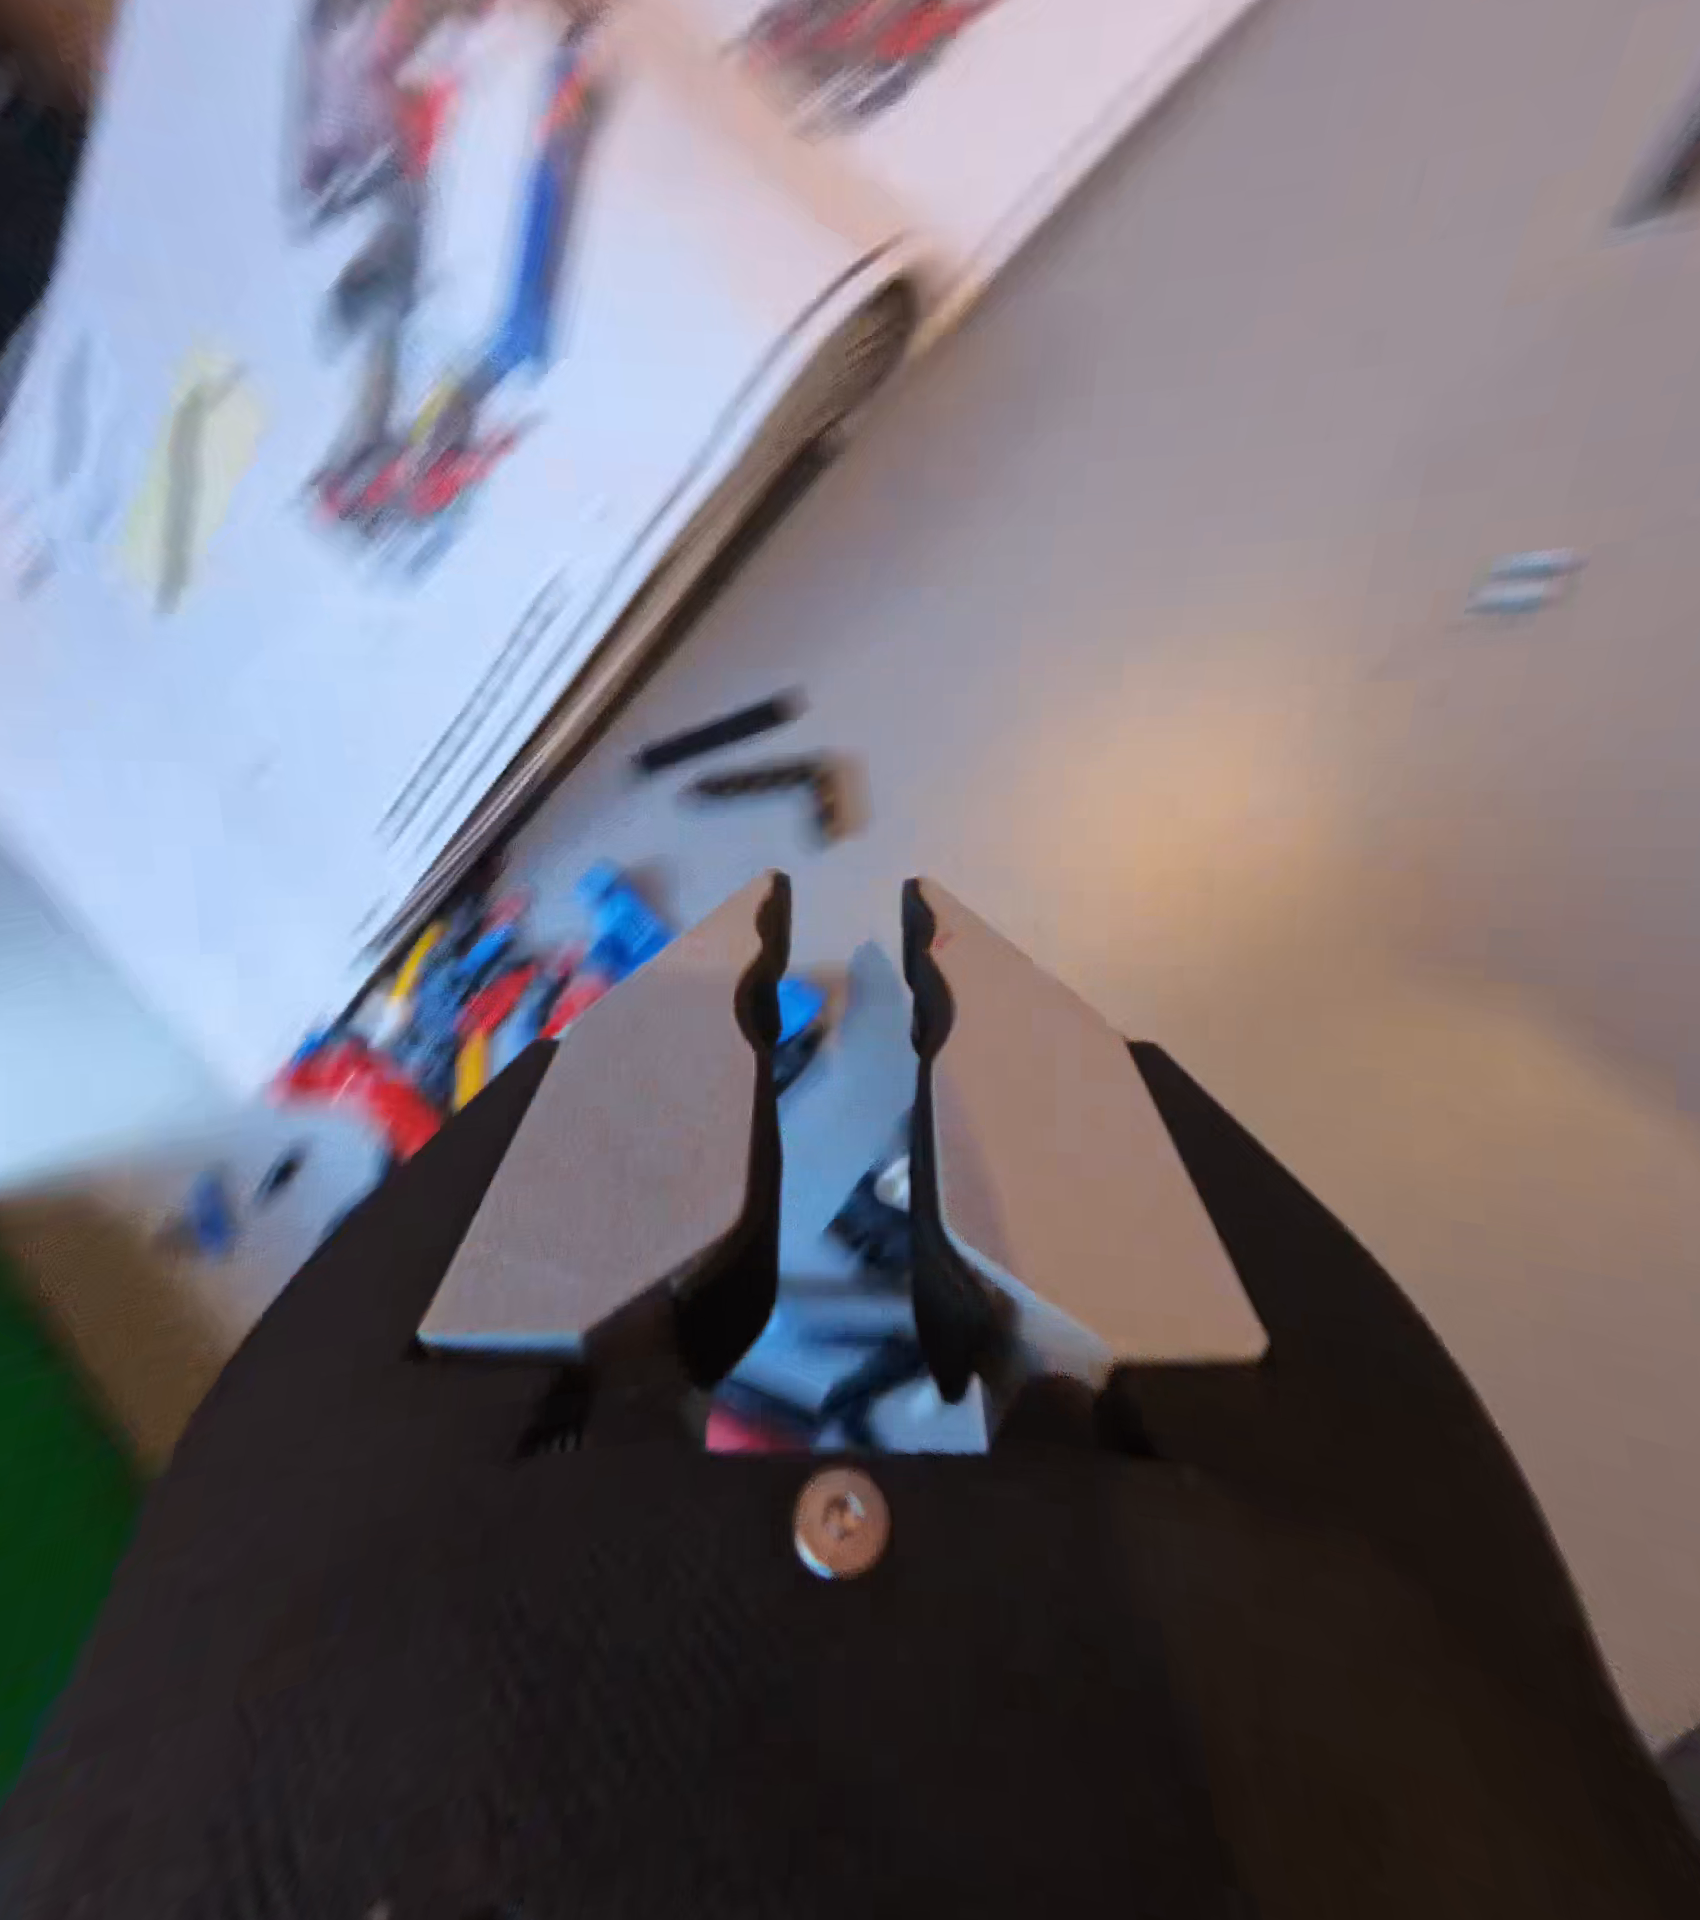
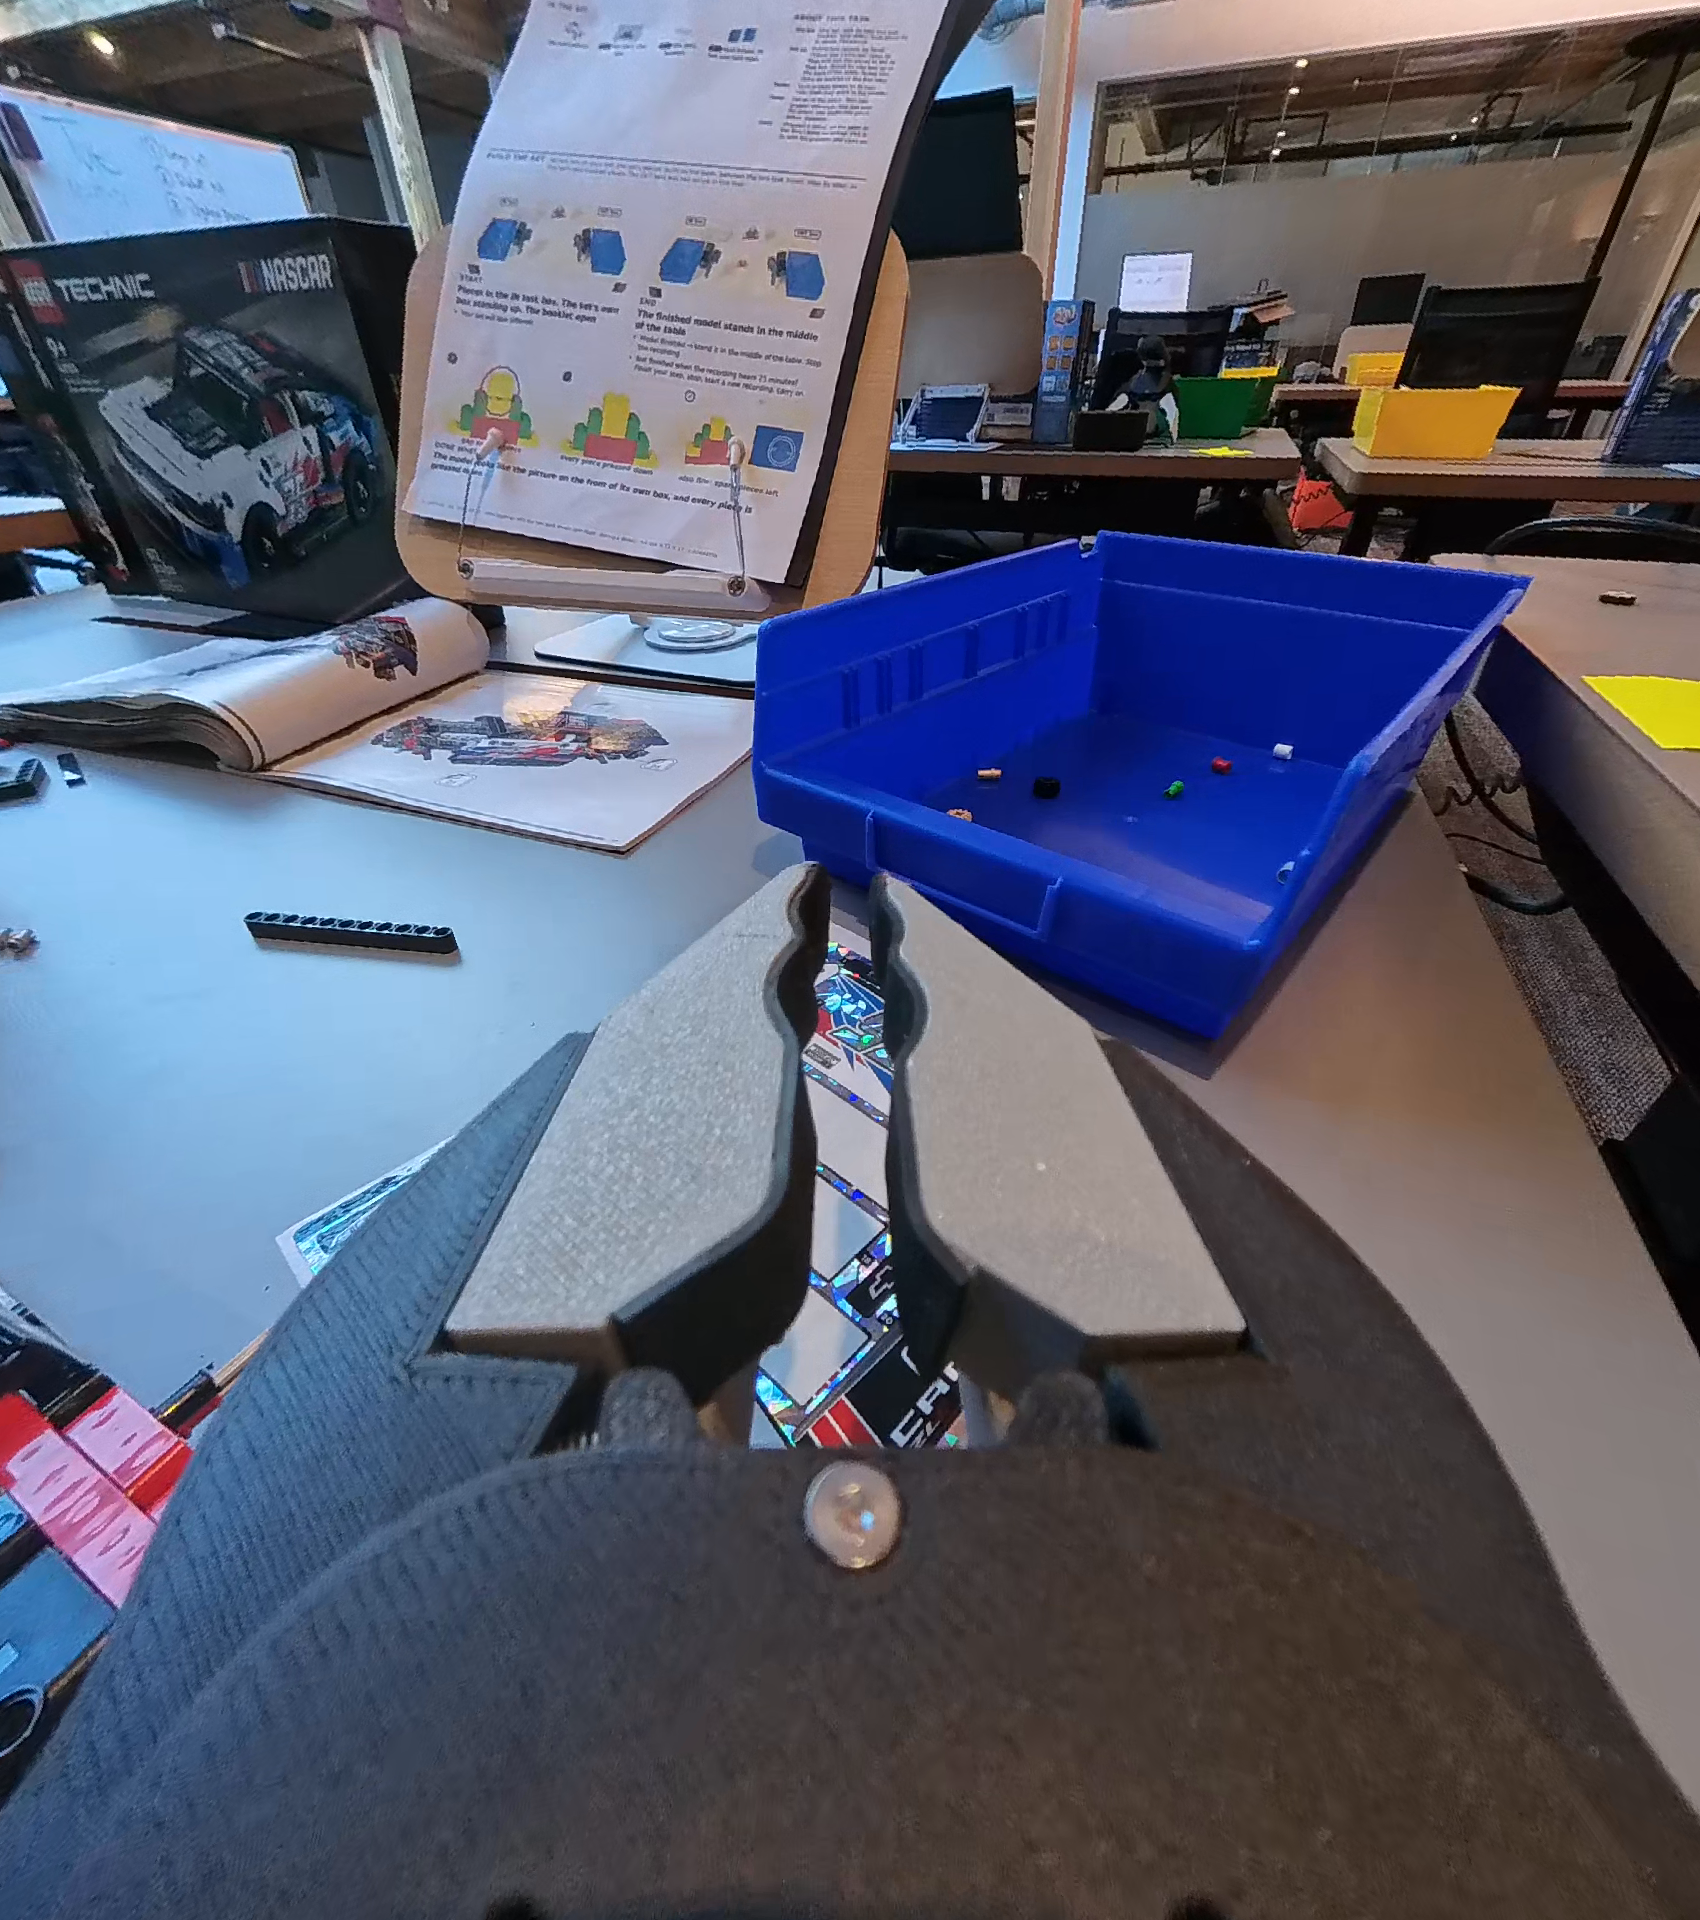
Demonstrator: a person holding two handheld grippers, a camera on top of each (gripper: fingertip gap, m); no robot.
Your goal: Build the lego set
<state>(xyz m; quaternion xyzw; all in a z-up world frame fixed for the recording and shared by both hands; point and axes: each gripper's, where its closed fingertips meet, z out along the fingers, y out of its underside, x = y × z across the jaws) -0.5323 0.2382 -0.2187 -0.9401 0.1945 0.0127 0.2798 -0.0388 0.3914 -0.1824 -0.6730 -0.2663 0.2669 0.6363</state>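
The worst risk sat with the left gripper [image 1: 844, 883]. Its whole view was smeared with motion blur, and its fingers, parted by a narrow gap with nothing between them, pointed across a loose heap of red, blue and yellow pieces [image 1: 472, 1023] lying against the spine edge of the open instruction booklet [image 1: 326, 436]. A fast sweep at that height would likely have scattered the heap or flicked the two short black beams [image 1: 752, 758] off toward bare bench [image 1: 1345, 727].

The right gripper [image 2: 848, 883] hovered over a holographic sticker sheet [image 2: 851, 1216], its fingers likewise slightly apart and empty. Lowering there could have creased or dragged the sheet (it looked thin and free to slide).

The set itself was spread out: a partly built assembly in red, pink and black [image 2: 25, 1475] at the lower left of the right view, a long black beam [image 2: 352, 930] and a pair of small grey pins [image 2: 12, 941] lying apart in the open middle, and a few tiny parts on the floor of the blue bin [image 2: 1085, 904].

Open room lay mostly in that middle stretch, between the booklet and the assembly. The bin's near corner stood just beyond the right fingertips, and the bench edge fell away close behind the bin on the right, so a push that way might have tipped it off.
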